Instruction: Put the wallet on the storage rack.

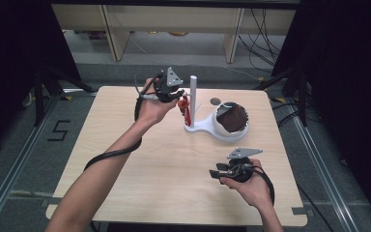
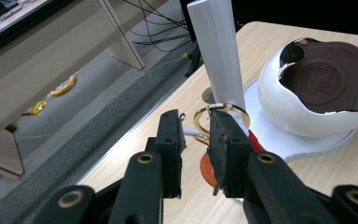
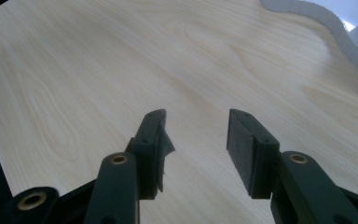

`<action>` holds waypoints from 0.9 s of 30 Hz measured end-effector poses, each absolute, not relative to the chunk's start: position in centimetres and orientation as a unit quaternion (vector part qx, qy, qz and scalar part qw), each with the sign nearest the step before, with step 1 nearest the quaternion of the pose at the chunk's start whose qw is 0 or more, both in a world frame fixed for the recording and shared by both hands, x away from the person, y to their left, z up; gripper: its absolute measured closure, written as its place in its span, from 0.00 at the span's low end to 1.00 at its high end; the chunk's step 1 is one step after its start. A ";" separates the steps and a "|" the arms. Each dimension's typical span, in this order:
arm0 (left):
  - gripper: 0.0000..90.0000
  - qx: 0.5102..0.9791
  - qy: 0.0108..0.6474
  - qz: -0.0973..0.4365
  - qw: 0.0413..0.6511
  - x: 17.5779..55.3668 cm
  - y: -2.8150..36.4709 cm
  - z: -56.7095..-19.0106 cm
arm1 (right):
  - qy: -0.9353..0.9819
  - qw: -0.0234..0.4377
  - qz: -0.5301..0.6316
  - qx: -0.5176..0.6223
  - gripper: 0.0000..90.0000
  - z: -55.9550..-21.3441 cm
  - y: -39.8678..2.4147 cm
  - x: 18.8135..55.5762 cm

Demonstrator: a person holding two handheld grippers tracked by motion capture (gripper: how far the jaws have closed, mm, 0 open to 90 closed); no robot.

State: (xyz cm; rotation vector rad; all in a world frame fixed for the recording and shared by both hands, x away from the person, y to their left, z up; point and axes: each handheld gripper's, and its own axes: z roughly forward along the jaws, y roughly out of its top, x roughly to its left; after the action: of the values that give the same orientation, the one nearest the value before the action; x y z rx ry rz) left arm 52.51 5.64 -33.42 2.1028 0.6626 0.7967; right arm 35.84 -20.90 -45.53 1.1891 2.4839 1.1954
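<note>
A white stand with an upright post [image 1: 192, 99] [image 2: 216, 51] and a white bowl [image 1: 219, 128] [image 2: 279, 102] sits at the table's far middle. A brown round leather piece [image 1: 232, 118] [image 2: 326, 77] rests in the bowl. A gold key ring [image 2: 197, 117] with a red tag [image 1: 185, 108] [image 2: 207, 170] hangs at the post. My left gripper [image 1: 179, 94] [image 2: 196, 123] is right at the ring, its jaws a little apart with nothing pressed between them. My right gripper [image 1: 215, 172] [image 3: 196, 126] hovers open over bare wood at the near right, holding nothing.
The stand's flat white base [image 3: 317, 18] lies ahead of the right gripper. A small round hole [image 1: 215, 101] marks the tabletop behind the stand. Beyond the table's far edge are wooden shelf legs [image 1: 113, 34] and floor cables [image 1: 265, 38].
</note>
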 end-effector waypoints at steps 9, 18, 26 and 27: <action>0.77 0.839 0.251 0.314 0.366 52.6 5.9 -33.7 | 0.827 0.066 0.394 0.396 0.64 -45.6 -20.8 35.9; 0.73 0.833 0.260 0.308 0.378 52.3 6.3 -34.5 | 0.826 0.064 0.393 0.398 0.64 -45.7 -20.8 35.8; 0.66 0.832 0.265 0.302 0.383 51.7 7.0 -35.3 | 0.826 0.065 0.393 0.400 0.64 -45.7 -20.8 35.8; 0.64 0.838 0.260 0.300 0.375 51.5 7.3 -35.4 | 0.826 0.066 0.393 0.398 0.64 -45.7 -20.9 35.8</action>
State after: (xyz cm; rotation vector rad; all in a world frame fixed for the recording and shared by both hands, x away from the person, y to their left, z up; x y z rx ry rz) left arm 51.49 7.32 -35.36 2.1449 0.6668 0.7677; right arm 35.81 -20.88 -45.70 1.2012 2.4914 1.1845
